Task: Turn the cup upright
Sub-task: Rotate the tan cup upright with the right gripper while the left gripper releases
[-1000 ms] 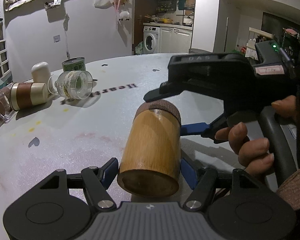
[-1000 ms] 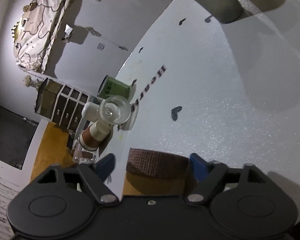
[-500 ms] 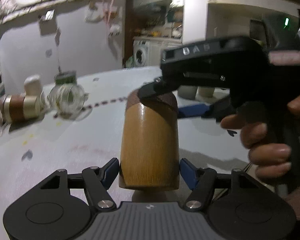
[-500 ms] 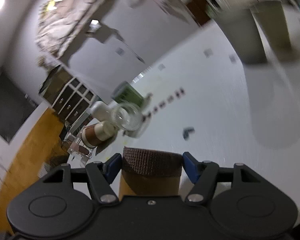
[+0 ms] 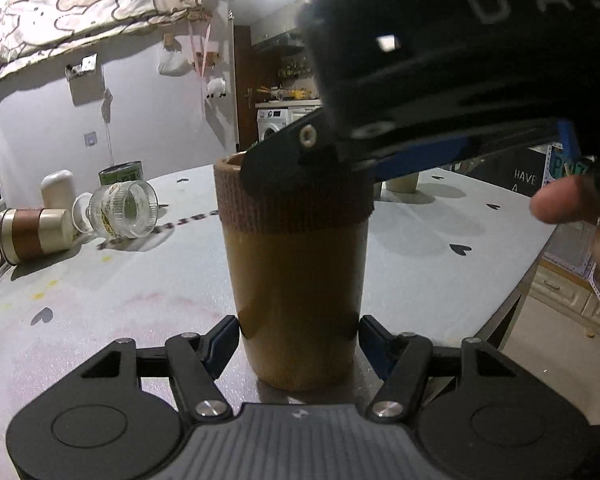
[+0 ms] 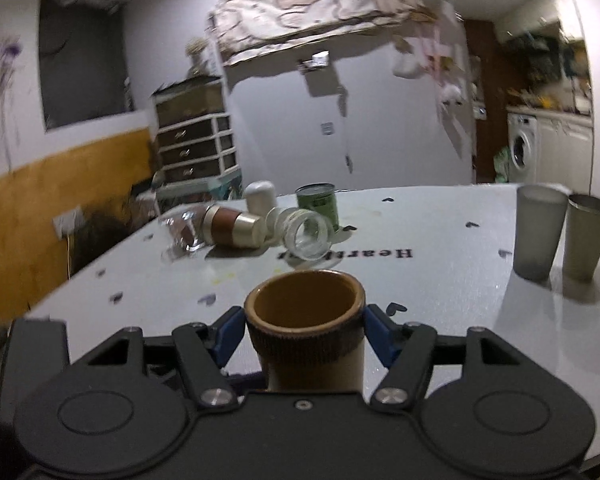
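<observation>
The cup [image 5: 296,280] stands upright at the centre of the left view, base on the table [image 5: 440,248], mouth up. The left hand-held gripper [image 5: 296,340] brackets its base, blue pads at each side, apparently touching, probably to steady the bottom. The right hand-held gripper [image 6: 305,330] clamps the ribbed band at the rim, low in the right view, which likely gave leverage for tipping. The flip looks done; only release remains. At upper left of the left view, a glass jar [image 5: 126,214] lies sideways.
</observation>
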{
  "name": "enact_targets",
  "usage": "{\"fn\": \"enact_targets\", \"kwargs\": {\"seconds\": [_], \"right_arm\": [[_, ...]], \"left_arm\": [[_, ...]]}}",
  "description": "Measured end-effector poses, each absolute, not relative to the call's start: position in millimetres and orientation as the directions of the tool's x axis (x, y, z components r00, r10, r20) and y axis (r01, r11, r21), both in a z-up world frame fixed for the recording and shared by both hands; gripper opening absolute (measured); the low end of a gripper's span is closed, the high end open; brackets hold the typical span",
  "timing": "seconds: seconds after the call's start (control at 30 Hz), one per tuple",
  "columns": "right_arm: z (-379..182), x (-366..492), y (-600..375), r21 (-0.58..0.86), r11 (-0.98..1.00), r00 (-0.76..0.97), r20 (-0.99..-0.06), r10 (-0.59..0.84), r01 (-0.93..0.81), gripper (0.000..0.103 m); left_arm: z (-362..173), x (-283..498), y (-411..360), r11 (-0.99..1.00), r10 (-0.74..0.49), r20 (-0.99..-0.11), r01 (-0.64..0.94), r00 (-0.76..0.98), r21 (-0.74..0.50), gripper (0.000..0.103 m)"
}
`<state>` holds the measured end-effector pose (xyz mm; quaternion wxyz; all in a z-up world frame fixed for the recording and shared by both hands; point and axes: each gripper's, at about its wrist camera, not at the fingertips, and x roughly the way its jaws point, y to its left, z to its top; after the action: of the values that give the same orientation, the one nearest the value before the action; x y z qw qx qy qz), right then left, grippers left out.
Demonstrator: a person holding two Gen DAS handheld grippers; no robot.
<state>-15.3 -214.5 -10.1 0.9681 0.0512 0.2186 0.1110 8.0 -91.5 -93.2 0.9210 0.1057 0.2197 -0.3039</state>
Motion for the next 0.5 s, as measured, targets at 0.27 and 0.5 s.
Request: {"fn": "enact_targets", "kwargs": {"seconds": [0.27,0.5], "right_arm": [[-13,-6,-205,0.1,0.975,0.867,-0.445,0.223,-0.199,0.073],[-13,0,-198,0.054,0.975,0.859,-0.463,0.217,-0.217,0.072]], "left_arm": [[-96,4,-91,0.792,-0.519,-0.451,0.607,0.726,0.066,0.066],[-96,7,-90,0.793,-0.516,-0.466,0.607,0.719,0.059,0.071]]}}
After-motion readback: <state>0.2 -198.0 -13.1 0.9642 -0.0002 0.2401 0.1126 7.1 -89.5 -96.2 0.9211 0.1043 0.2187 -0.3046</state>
